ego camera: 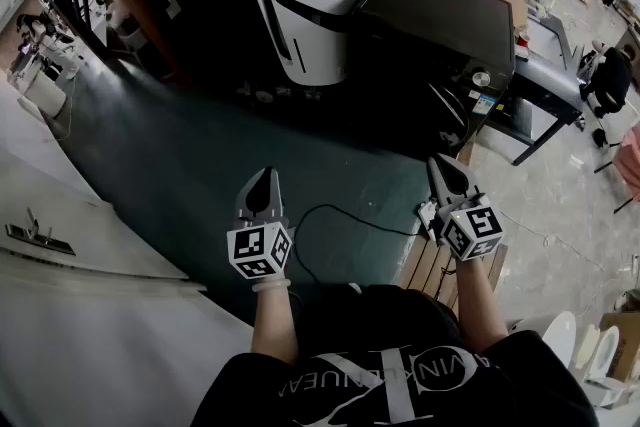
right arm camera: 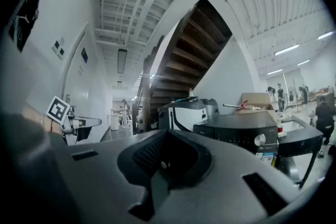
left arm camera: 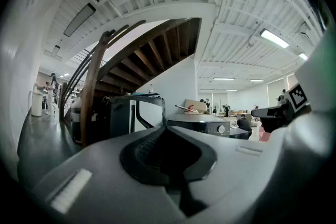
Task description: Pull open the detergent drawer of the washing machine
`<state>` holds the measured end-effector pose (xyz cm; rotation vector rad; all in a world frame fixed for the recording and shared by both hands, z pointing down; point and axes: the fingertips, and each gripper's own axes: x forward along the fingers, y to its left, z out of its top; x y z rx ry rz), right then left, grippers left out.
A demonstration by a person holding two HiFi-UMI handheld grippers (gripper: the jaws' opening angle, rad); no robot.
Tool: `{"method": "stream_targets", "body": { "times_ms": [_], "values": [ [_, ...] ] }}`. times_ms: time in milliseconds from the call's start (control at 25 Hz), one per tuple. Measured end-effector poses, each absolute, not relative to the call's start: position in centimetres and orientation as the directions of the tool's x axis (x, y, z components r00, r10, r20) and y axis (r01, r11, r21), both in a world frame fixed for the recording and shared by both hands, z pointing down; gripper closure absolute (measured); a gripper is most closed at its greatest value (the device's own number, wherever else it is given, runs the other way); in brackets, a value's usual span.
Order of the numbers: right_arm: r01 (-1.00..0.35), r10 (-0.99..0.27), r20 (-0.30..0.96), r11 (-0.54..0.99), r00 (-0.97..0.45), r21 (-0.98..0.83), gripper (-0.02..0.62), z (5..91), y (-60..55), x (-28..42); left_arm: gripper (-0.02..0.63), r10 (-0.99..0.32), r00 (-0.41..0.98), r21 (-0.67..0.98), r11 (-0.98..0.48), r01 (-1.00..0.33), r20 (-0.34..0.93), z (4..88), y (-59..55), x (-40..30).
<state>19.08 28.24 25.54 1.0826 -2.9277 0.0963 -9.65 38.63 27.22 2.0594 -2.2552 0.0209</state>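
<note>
The washing machine (ego camera: 440, 25), a dark cabinet with a round dial (ego camera: 481, 78) near the right end of its front panel, stands ahead and to the right of the person, well apart from both tools across a stretch of dark floor (ego camera: 200, 165). Its detergent drawer cannot be made out on that shadowed front; I judge it sits on the panel left of the dial, so the panel's long axis, which runs slantwise from upper left to lower right in the head view, is the line to read along. The right hand-held gripper (ego camera: 442, 165) is the nearer of the two, with the machine almost straight before it in its own view; its jaws are pressed together on nothing. The left hand-held gripper (ego camera: 268, 175) is likewise pressed together and empty, and from it the machine lies off to the right, beyond a white-and-black appliance (ego camera: 305, 5) that stands just beside the machine on its left. The way forward looks open, though a black cable (ego camera: 340, 215) crosses the floor between the grippers and wooden slats (ego camera: 430, 265) lie under the right forearm.
</note>
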Motion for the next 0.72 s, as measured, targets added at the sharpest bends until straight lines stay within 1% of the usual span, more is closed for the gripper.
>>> {"method": "stream_targets", "body": {
  "times_ms": [400, 720],
  "values": [
    [-0.652, -0.650, 0.049, 0.757, -0.758, -0.043, 0.581, 26.1, 27.4, 18.1, 0.595, -0.992, -0.084, 0.043, 0.088, -0.995, 0.092, 28.0, 38.0, -11.3],
    [-0.642, -0.640, 0.060, 0.766, -0.766, -0.040, 0.581, 26.9, 27.4, 16.7, 0.595, -0.995, 0.018, 0.037, -0.015, -0.999, 0.102, 28.6, 36.8, -9.8]
  ]
}}
